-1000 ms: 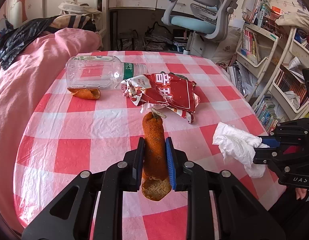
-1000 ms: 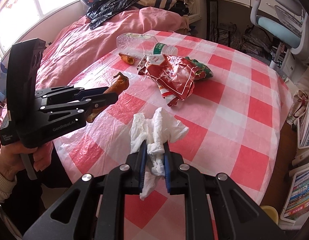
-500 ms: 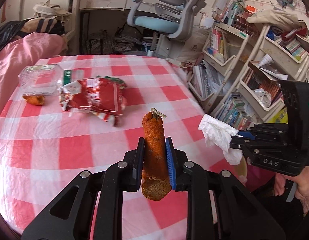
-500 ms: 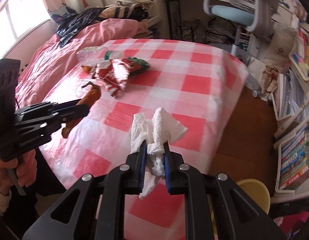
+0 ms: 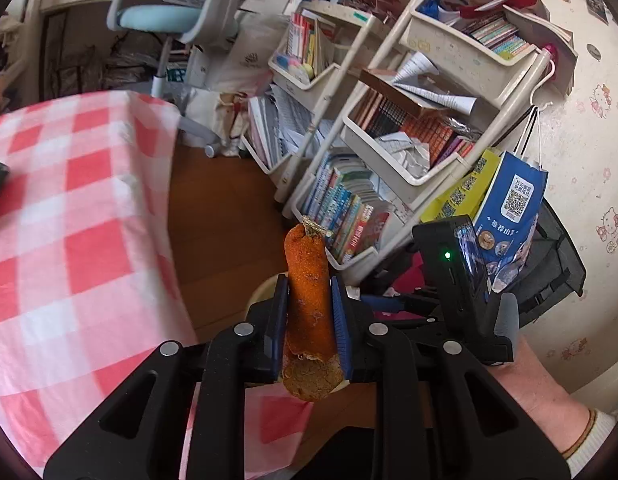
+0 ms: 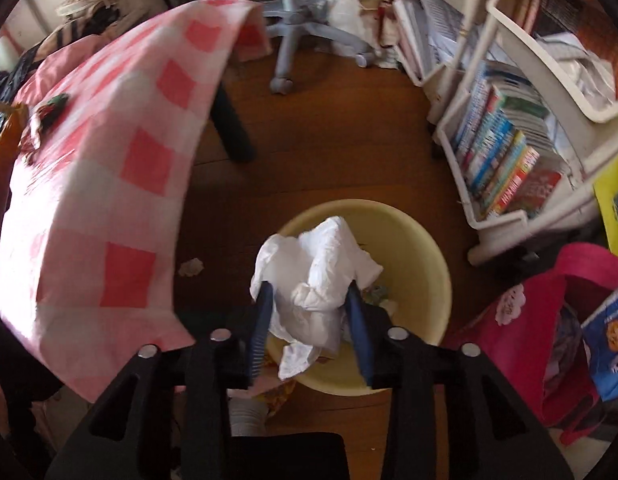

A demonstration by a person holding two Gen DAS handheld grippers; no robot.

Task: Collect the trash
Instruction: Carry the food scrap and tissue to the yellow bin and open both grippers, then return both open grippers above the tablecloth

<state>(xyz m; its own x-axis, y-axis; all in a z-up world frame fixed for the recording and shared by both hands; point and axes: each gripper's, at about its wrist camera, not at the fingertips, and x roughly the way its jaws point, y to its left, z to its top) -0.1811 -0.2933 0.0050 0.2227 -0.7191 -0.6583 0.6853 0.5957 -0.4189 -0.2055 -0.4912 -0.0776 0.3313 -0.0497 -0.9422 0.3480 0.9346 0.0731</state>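
On the left, we are looking at the checked tablecloth (image 6: 89, 184), where a crumpled red wrapper (image 6: 45, 120) is lying, trash not yet collected as far as we can judge. Moving rightward, we are gripping an orange peel (image 5: 309, 304) upright in the left gripper (image 5: 309, 320), its jaws closed on it, and we are holding it off the table edge, above the floor. Just beside it, the right gripper (image 6: 309, 324) is hovering over the yellow bin (image 6: 421, 264) on the wooden floor, jaws spread apart, the white tissue (image 6: 317, 276) sitting loose between them and seemingly dropping in. We are judging the tissue nearly binned; the peel and the table's leftovers are remaining. Farther right, bookshelves (image 6: 505, 160) are standing.
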